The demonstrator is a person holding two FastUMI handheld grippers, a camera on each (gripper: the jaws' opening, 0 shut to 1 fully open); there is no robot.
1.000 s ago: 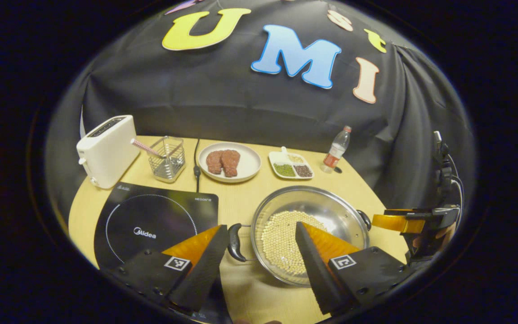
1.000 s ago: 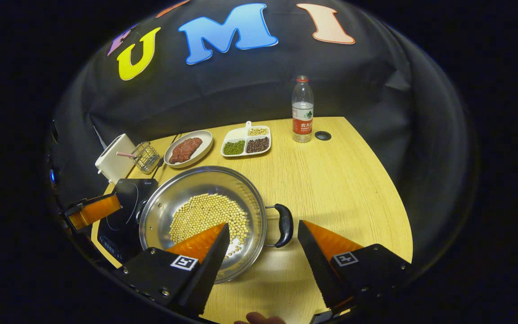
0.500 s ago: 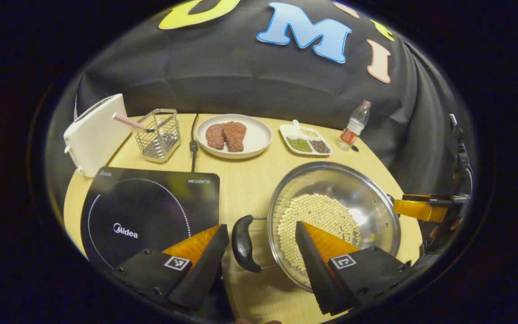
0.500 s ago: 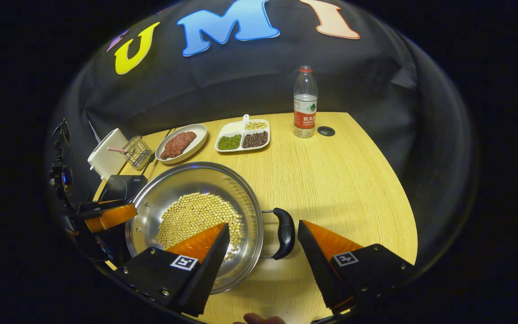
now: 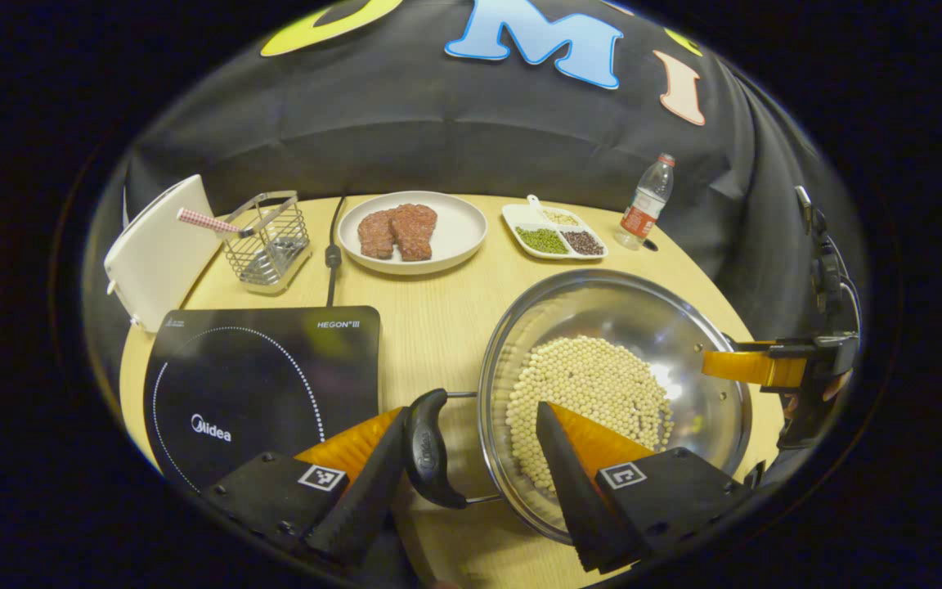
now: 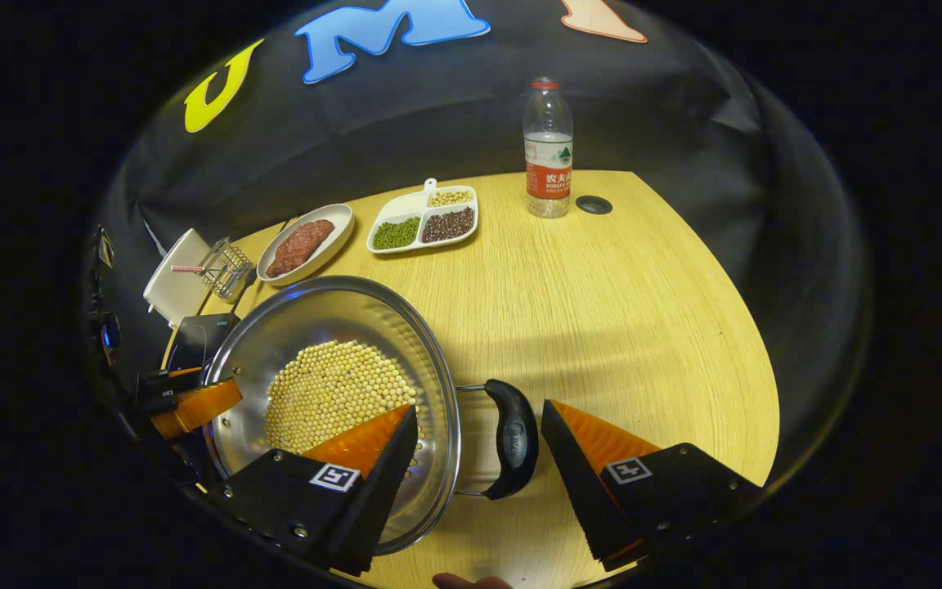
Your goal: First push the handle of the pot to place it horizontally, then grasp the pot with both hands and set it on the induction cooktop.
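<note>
Handles look lined up sideways already. Both hand-held grippers, left (image 5: pixel 471 458) and right (image 6: pixel 479 446), are spread wide around the pot (image 5: pixel 614 393) handles, not clenched. Pot's on the table (image 6: pixel 602 311), right of the induction cooktop (image 5: pixel 262 380); lift's still left.

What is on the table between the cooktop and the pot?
In the left gripper view, the pot's left handle and bare table lie between it and the cooktop.

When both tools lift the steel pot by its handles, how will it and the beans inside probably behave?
The pot looks rigid metal, so it should not flex. The loose beans lie in one layer and will likely slide to one side if it tilts. Its rounded black handles may slip, so keep it level.
</note>
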